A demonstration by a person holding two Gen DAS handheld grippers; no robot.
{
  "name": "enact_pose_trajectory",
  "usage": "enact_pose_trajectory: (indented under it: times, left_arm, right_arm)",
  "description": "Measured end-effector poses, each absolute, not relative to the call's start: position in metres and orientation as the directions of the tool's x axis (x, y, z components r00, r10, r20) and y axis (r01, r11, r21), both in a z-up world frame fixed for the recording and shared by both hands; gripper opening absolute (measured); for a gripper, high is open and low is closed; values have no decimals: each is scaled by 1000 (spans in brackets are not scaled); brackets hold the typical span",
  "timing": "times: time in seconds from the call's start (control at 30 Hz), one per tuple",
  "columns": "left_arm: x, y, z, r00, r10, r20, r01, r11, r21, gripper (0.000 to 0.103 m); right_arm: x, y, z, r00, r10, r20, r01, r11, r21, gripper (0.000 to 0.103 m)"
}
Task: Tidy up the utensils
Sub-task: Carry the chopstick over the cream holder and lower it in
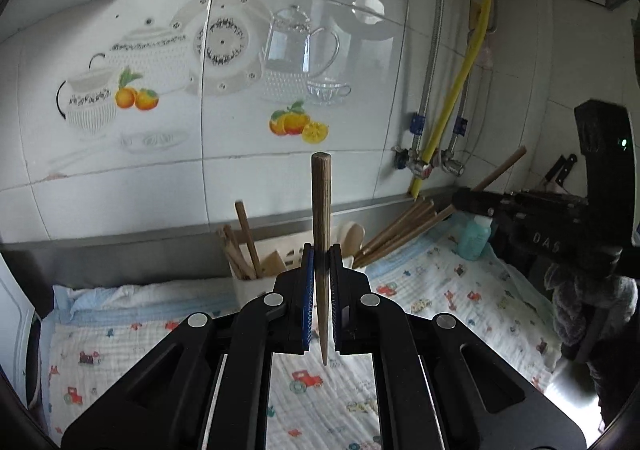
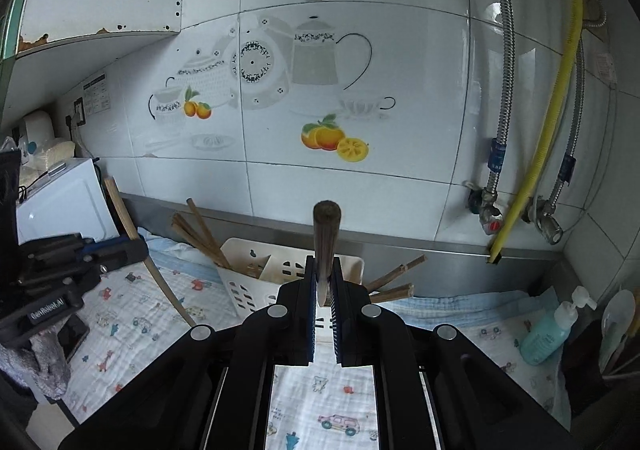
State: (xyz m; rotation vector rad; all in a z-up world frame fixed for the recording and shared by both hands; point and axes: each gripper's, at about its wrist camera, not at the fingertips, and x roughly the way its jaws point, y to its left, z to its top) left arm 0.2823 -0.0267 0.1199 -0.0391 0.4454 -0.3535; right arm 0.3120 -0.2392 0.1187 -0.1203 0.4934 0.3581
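Two grippers, each clamped on one wooden utensil, above a table (image 1: 440, 290) spread with a cartoon-print cloth (image 2: 132, 326).

- Left gripper (image 1: 321, 250): jaws closed on a tapered wooden chopstick (image 1: 321, 210), held near upright, blunt end up, pointed end hanging below the pads.
- Right gripper (image 2: 324, 264): jaws closed on a dark wooden stick (image 2: 327, 230) with a rounded top, also near upright; its lower end is not visible past the pads.
- White slotted utensil holder (image 2: 256, 282) — stands on the cloth at the far side, close to the tiled wall. Contents: several wooden chopsticks (image 1: 240, 246) leaning out to the left and a pale wooden spoon (image 1: 352, 236) at its right side. What else lies inside cannot be told.
- Loose bundle of wooden chopsticks (image 1: 400, 230) — lying outside the holder, just to its right, ends fanned toward the wall.
- Teal pump bottle (image 2: 550, 330) — upright at the far right of the table, near the pipes; contents not visible.
- Dark holder (image 2: 584, 366) at the right edge, beside the bottle, with a pale spoon-like utensil (image 2: 618, 324) standing in it.
- White appliance (image 2: 60, 202) at the far left.
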Motion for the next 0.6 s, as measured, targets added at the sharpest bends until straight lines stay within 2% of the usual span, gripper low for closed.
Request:
enact_pose_trajectory:
  times: [0.27,0.43,0.6]
  left_arm:
    - [316,-32,168,911,-272,-309,269,962,-52,6]
    - [346,-32,171,924,-218,-315,218,975,-36,6]
    - [367,-31,154,914,-189,-360,193,981,-25,6]
  right_arm:
    - [337,-237,117,807,302,-508,-363,931,-24,6]
    - [347,-233,111,793,300,-530,-375,927,-36,6]
    - [358,-230,101,777,304,-551,-382,924,-29,6]
